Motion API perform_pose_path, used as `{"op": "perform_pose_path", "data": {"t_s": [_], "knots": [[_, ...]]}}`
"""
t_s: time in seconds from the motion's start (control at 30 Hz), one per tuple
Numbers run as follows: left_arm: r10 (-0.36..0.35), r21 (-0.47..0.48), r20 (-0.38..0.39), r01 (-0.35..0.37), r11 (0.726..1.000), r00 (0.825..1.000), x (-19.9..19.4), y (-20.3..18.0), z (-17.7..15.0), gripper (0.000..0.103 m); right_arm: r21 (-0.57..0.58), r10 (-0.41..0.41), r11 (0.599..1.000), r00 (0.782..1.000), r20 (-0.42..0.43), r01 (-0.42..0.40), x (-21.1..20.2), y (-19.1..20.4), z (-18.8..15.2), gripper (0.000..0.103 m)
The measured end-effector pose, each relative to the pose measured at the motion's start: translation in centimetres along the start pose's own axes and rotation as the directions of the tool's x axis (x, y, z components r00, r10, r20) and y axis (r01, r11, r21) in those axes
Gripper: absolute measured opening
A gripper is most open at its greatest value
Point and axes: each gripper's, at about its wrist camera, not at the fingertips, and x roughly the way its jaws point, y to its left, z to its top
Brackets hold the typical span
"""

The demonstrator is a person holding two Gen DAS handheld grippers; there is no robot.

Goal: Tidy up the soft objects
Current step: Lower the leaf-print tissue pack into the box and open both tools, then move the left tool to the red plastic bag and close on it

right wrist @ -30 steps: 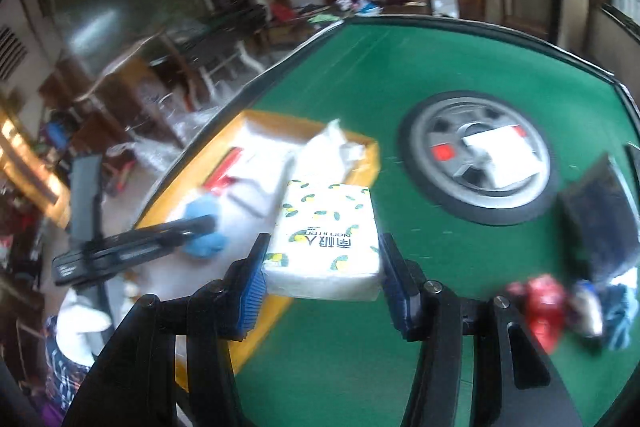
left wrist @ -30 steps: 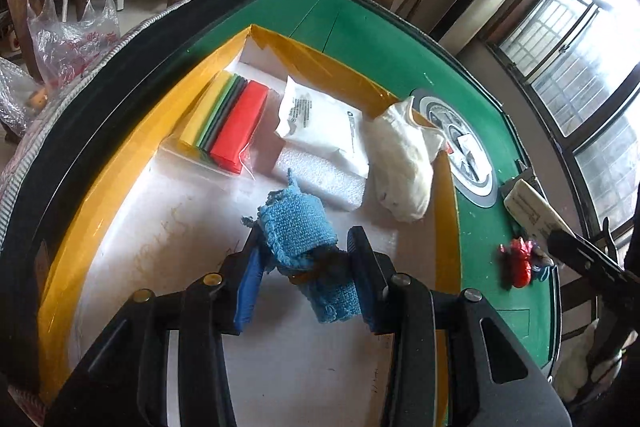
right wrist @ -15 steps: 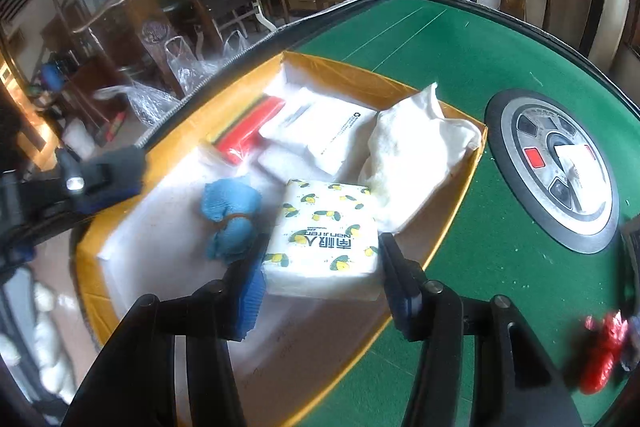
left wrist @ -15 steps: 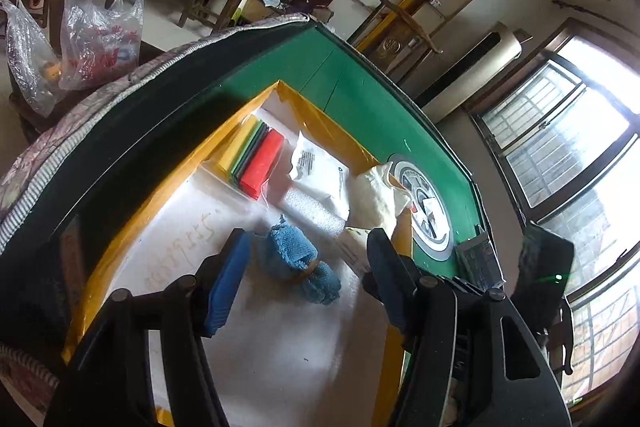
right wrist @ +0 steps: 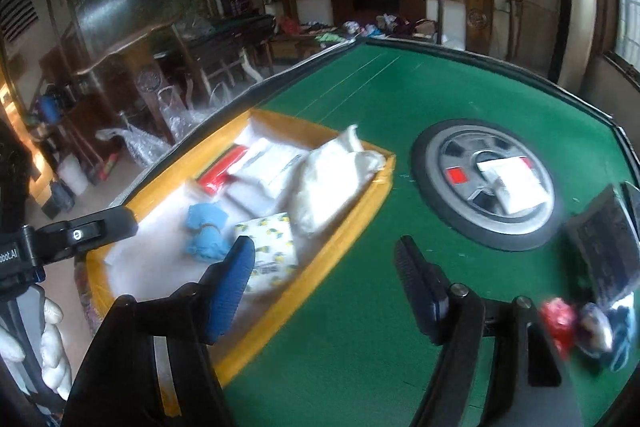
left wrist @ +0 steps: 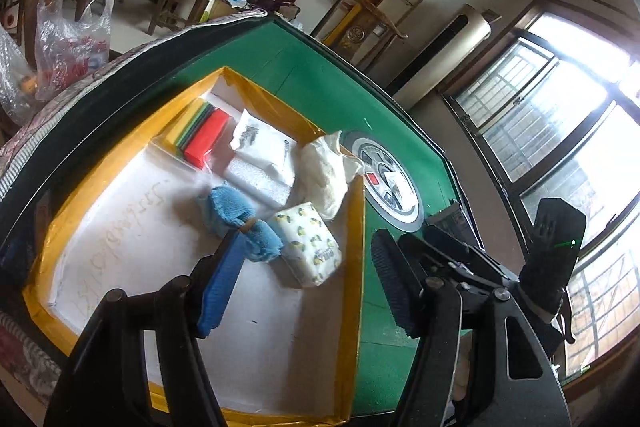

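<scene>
Lemon-print tissue pack [left wrist: 307,245], label unreadable, in yellow tray [left wrist: 358,227]; both grippers opening, empty

Lemon-print tissue pack [left wrist: 308,243] lies flat in yellow-rimmed box [left wrist: 356,247], touching blue banded cloth [left wrist: 236,219].

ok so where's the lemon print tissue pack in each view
Left wrist view: the tissue pack lies low in the middle, in the yellow tray by its right wall, just right of the blue cloth.
Right wrist view: the tissue pack sits left of centre, partly behind the blue finger pad, right of the blue cloth.
Shared landmark: the round grey wheel-shaped panel on the green felt.
</scene>
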Motion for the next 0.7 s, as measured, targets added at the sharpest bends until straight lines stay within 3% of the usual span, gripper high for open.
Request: {"op": "perform_pose_path", "data": {"t_s": [0.2, 0.33, 0.4, 0.47, 0.53, 0.7], "knots": [[-0.018, 0.127, -0.032, 0.022, 0.992, 0.999, 1.1, -3.8, -1.3, 0.069, 0.221, -0.161, 0.966, 0.982, 0.101, 0.136, -6.1, -11.2, -2.7, 0.073], [-0.036, 0.188, -0.08, 0.05, 0.981, 0.996, 2.4, -6.5, -2.9, 0.069, 0.312, -0.254, 0.923, 0.966, 0.055, 0.225, -8.3, -16.6, -5.2, 0.073], [-0.046, 0.211, -0.11, 0.068, 0.975, 0.993, 3.1, -7.5, -3.7, 0.069, 0.347, -0.199, 0.921, 0.98, 0.023, 0.179, -8.4, -17.7, -6.1, 0.073], [-0.049, 0.226, -0.134, 0.079, 0.971, 0.99, 3.7, -8.4, -4.3, 0.069, 0.399, -0.064, 0.915, 0.998, -0.017, 0.066, -7.3, -18.4, -6.9, 0.073], [-0.044, 0.238, -0.144, 0.078, 0.968, 0.989, 3.9, -9.1, -4.8, 0.069, 0.459, 0.05, 0.888, 0.997, -0.065, -0.015, -5.3, -18.9, -7.5, 0.073], [-0.03, 0.26, -0.143, 0.067, 0.963, 0.989, 3.4, -9.8, -5.6, 0.069, 0.502, -0.009, 0.863, 0.996, -0.093, 0.055, -1.4, -18.8, -6.7, 0.073]]}}
